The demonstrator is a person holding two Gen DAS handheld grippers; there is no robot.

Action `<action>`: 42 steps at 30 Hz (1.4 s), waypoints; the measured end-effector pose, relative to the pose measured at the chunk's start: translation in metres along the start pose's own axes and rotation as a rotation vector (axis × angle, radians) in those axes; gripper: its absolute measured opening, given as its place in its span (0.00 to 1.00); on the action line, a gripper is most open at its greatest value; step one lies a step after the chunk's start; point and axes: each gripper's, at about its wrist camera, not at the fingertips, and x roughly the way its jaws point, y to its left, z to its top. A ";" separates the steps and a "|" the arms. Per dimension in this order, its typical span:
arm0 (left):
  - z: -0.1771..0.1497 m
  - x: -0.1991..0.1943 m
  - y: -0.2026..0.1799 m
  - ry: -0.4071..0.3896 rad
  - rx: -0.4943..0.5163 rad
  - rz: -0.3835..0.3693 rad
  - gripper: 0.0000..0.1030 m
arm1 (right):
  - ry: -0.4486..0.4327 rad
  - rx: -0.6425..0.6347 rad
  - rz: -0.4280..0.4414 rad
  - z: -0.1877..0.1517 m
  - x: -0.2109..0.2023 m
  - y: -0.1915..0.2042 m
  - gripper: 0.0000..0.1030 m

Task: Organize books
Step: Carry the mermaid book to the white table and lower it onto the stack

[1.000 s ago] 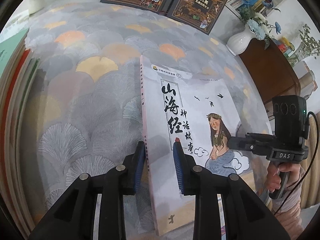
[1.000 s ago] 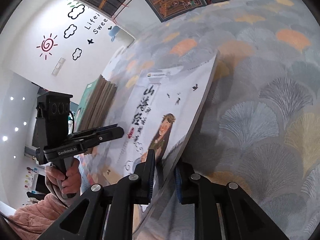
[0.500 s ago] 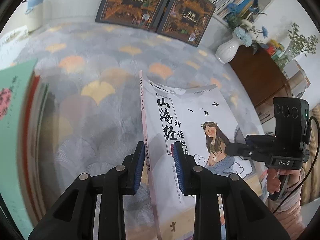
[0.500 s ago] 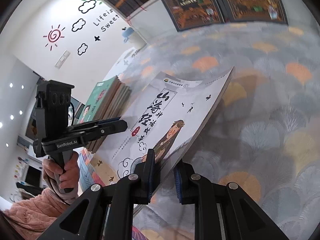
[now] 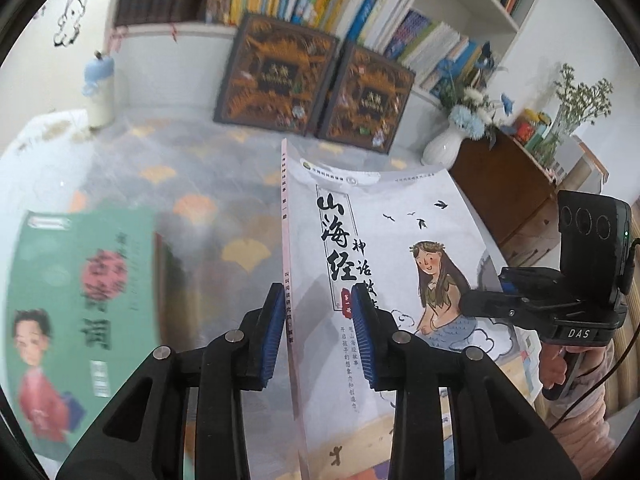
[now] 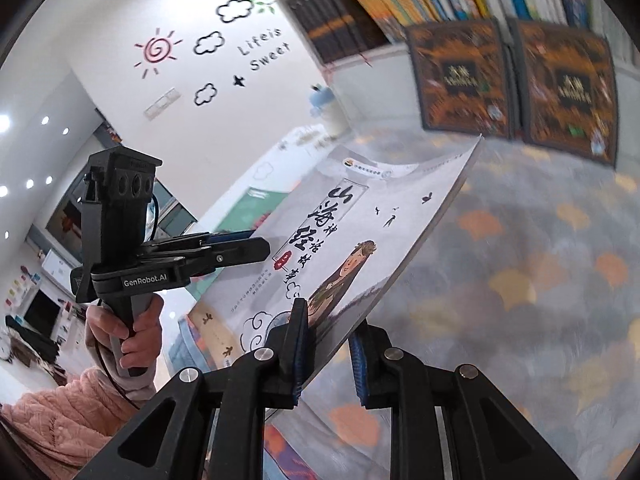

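Visitor: Where is the book now?

Me: The book point(image 5: 384, 240) is up off the bench point(image 5: 200, 168), slung between my two tools. Its cover faces up and towards me and its spine is on my left. It is tilted, with the spine side riding higher.

Visitor: Why take both edges?

Me: It is a thin, floppy paperback. Held by one edge, I judge it would droop and slide. With the spine in the left jaws point(image 5: 316, 292) and the page edge in the right jaws point(image 6: 330, 320), it stays flat enough to steer.

Visitor: Are both clamped?

Me: The right jaws are closed on the page edge, one pad on the cover and one underneath. The left jaws are opening at this moment with the spine between them. Seen from the right side, their pads look to be on the book, so I count it as held there too.

Visitor: Where is it going?

Me: I'm guessing at that. A green book point(image 5: 80, 300) tops a pile at my left, which seems the likely home. Two dark books point(image 5: 280, 76) lean against the shelf point(image 5: 460, 12) beyond, and they look set apart.

Visitor: What could go wrong?

Me: If the left side lets go too soon, the spine could drop and swing from the right pads.
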 end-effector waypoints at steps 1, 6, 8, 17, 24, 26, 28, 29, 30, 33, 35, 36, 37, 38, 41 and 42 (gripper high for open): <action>0.002 -0.007 0.003 -0.015 0.003 0.005 0.29 | -0.001 -0.014 -0.005 0.003 0.002 0.005 0.19; 0.019 -0.047 0.021 -0.093 0.022 0.068 0.29 | 0.007 -0.088 0.012 0.031 0.020 0.045 0.19; 0.023 -0.063 0.035 -0.122 0.015 0.093 0.29 | 0.002 -0.120 0.023 0.044 0.029 0.062 0.19; 0.004 -0.104 0.122 -0.175 -0.114 0.164 0.29 | 0.072 -0.191 0.116 0.073 0.109 0.117 0.19; -0.020 -0.092 0.167 -0.139 -0.174 0.201 0.29 | 0.186 -0.160 0.152 0.068 0.180 0.123 0.19; -0.024 -0.085 0.175 -0.126 -0.187 0.203 0.29 | 0.209 -0.156 0.148 0.068 0.195 0.122 0.20; -0.027 -0.079 0.179 -0.114 -0.187 0.202 0.29 | 0.227 -0.150 0.139 0.066 0.207 0.119 0.20; -0.028 -0.076 0.182 -0.108 -0.188 0.203 0.29 | 0.233 -0.147 0.138 0.068 0.209 0.118 0.20; -0.030 -0.074 0.184 -0.103 -0.192 0.204 0.29 | 0.241 -0.139 0.139 0.068 0.213 0.115 0.20; -0.036 -0.068 0.192 -0.088 -0.204 0.200 0.29 | 0.265 -0.126 0.139 0.067 0.224 0.110 0.20; -0.037 -0.067 0.195 -0.090 -0.207 0.206 0.29 | 0.268 -0.128 0.134 0.067 0.228 0.108 0.20; -0.038 -0.067 0.197 -0.091 -0.210 0.206 0.29 | 0.269 -0.121 0.139 0.068 0.230 0.106 0.20; -0.038 -0.067 0.198 -0.091 -0.213 0.206 0.29 | 0.269 -0.115 0.143 0.067 0.231 0.105 0.20; -0.039 -0.067 0.199 -0.090 -0.216 0.210 0.29 | 0.270 -0.115 0.144 0.069 0.232 0.106 0.20; -0.040 -0.064 0.199 -0.080 -0.212 0.233 0.29 | 0.276 -0.120 0.138 0.066 0.233 0.107 0.20; -0.042 -0.062 0.199 -0.072 -0.211 0.243 0.29 | 0.281 -0.120 0.138 0.066 0.234 0.106 0.20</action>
